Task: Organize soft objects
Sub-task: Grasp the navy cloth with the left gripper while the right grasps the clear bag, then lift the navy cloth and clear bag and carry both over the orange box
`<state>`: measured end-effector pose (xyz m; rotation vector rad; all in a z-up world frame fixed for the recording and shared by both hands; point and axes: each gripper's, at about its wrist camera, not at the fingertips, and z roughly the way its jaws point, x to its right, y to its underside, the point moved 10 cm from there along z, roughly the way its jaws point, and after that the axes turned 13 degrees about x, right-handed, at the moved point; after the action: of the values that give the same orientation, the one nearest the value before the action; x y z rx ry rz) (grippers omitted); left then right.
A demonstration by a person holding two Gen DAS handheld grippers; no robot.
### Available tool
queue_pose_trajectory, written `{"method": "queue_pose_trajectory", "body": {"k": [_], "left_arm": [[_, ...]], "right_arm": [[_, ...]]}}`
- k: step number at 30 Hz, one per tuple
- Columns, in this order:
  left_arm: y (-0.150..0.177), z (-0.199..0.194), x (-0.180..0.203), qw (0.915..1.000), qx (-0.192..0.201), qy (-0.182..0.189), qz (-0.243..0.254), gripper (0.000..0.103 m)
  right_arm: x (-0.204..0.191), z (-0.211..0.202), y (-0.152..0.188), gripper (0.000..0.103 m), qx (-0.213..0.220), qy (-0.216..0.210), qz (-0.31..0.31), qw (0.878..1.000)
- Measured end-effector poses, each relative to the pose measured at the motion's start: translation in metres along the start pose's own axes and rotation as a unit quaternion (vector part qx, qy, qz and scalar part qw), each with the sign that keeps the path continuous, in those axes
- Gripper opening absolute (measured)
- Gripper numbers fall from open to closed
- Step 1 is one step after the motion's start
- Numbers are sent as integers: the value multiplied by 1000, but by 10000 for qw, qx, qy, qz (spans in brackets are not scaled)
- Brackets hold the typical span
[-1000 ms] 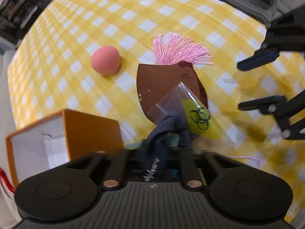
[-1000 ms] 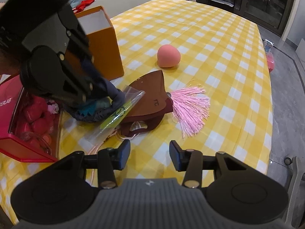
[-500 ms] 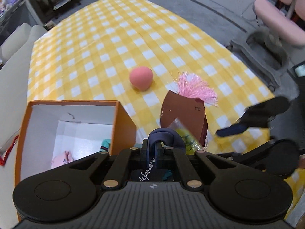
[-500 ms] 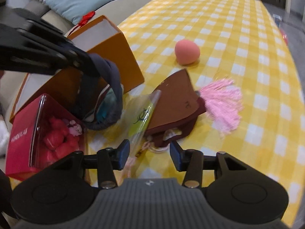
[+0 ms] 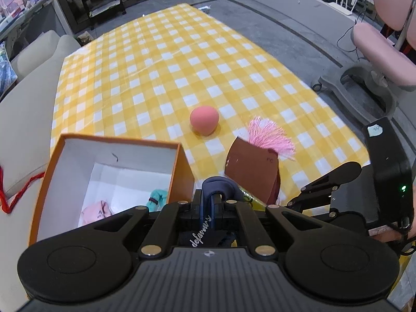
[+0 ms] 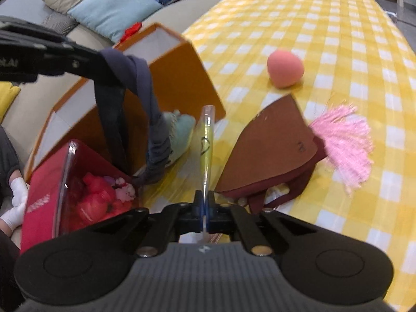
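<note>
Clamping: left claw [image 5: 212, 202] on dark sock [image 5: 219, 186] | right claw [image 6: 205, 205] pinching clear bag [image 6: 206, 140] | contents blurred

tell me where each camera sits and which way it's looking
Left wrist: sits on the left gripper, angled down over the orange box and checked table; own fingers pinch a dark cloth; right gripper at right.
Right wrist: sits on the right gripper, angled down; fingers pinch a clear plastic bag; left gripper enters from the left.
Both show the pink ball, brown pouch and pink tassel.
</note>
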<state>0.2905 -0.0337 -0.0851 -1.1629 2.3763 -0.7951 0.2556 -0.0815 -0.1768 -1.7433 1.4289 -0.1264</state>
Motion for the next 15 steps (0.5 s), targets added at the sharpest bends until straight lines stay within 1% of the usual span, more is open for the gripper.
{"method": "queue_pose_trajectory", "body": {"k": [8, 15], "left_arm": [[-33, -27, 25, 9993, 346, 112, 116, 5], [-46, -36, 54, 9985, 409, 200, 288, 5]], "right_arm": [[13, -42, -26, 0, 392, 93, 70, 9992], [23, -75, -25, 0, 501, 255, -50, 9984]]}}
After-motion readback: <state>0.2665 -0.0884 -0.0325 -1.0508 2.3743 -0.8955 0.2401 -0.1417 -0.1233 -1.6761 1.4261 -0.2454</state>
